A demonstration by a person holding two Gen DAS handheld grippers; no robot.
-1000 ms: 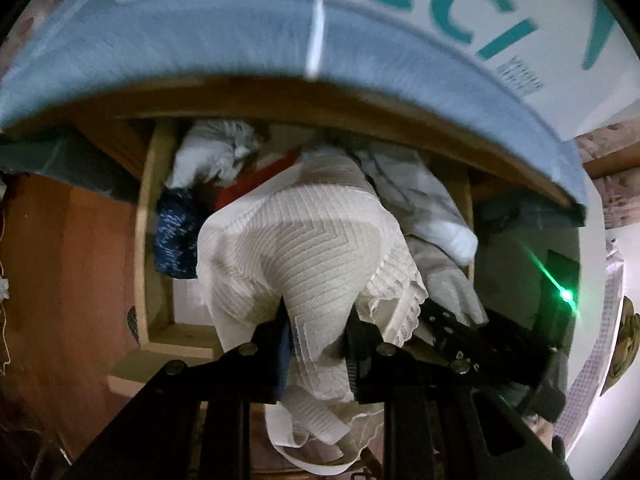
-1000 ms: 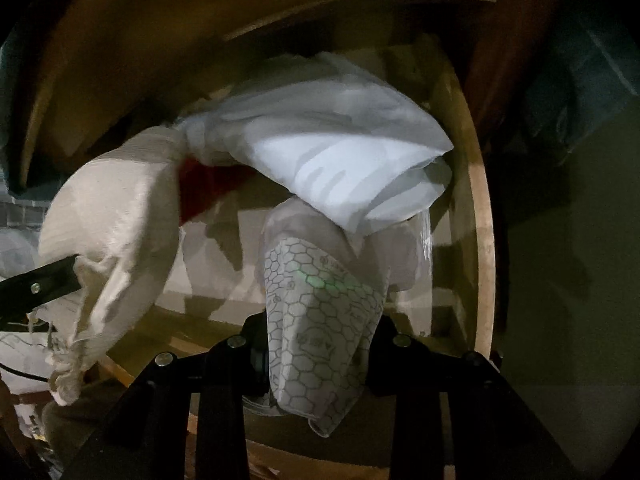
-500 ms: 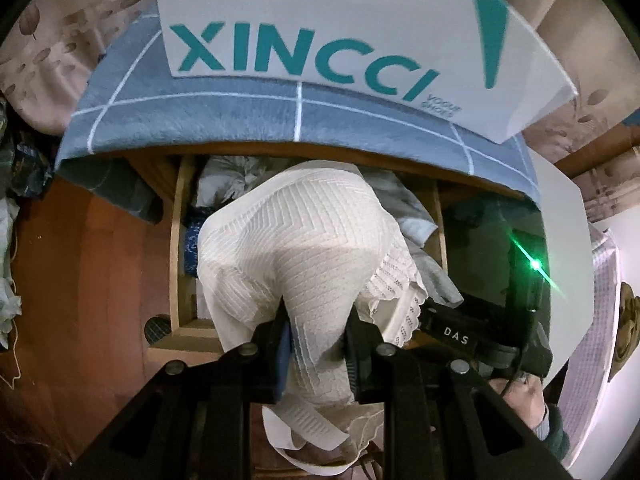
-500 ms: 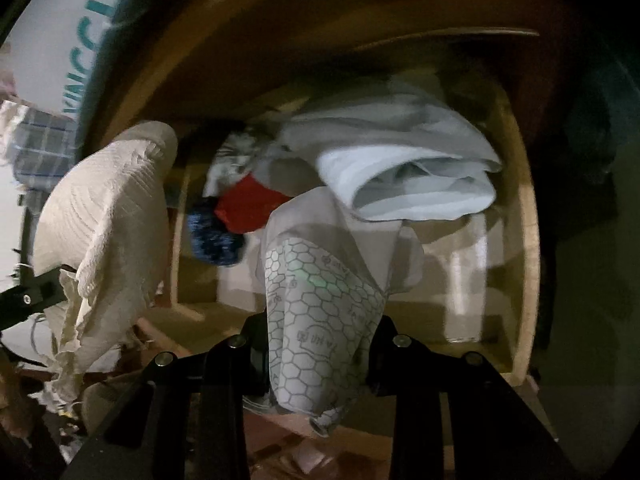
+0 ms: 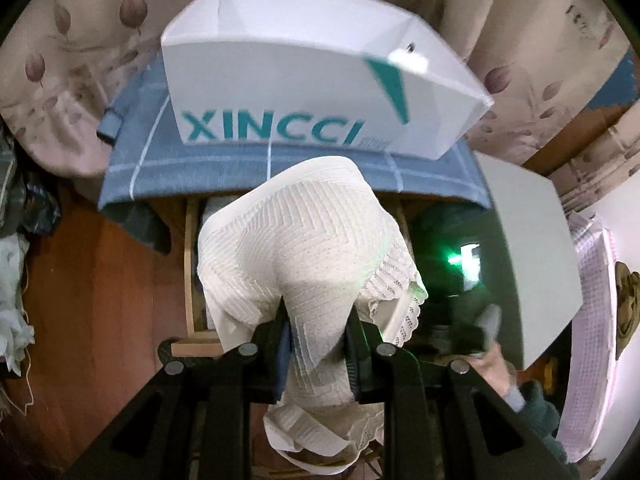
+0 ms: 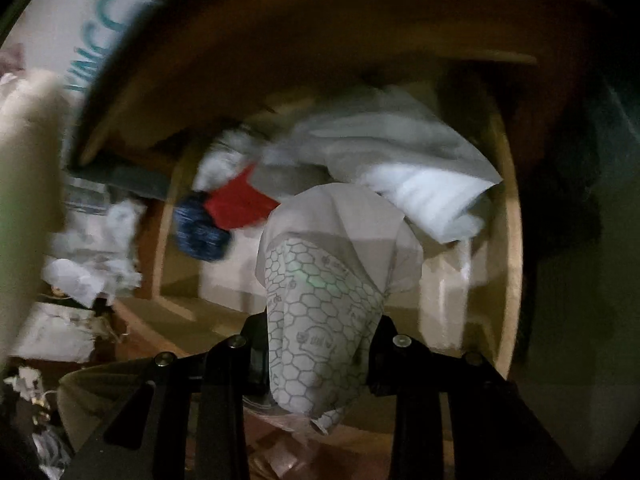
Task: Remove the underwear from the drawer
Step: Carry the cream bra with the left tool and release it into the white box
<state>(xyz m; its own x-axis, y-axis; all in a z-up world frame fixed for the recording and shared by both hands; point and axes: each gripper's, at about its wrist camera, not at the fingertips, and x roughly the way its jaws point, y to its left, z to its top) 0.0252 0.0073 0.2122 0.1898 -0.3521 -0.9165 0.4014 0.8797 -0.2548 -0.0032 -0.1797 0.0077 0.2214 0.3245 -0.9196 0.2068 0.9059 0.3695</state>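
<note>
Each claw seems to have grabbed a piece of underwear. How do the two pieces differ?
The cream garment in the left gripper has a raised zigzag weave and a lacy scalloped edge; the grey garment in the right gripper is smooth, printed with a hexagon pattern. The cream one hangs above the drawer; the grey one hangs just over the drawer's clothes. Both are pinched between shut jaws.

- Left wrist view is bright and mostly sharp; a green light (image 5: 460,260) flares at right
- Right wrist view is dim, brownish, motion-blurred
- Fisheye bending, black corners in both
</note>
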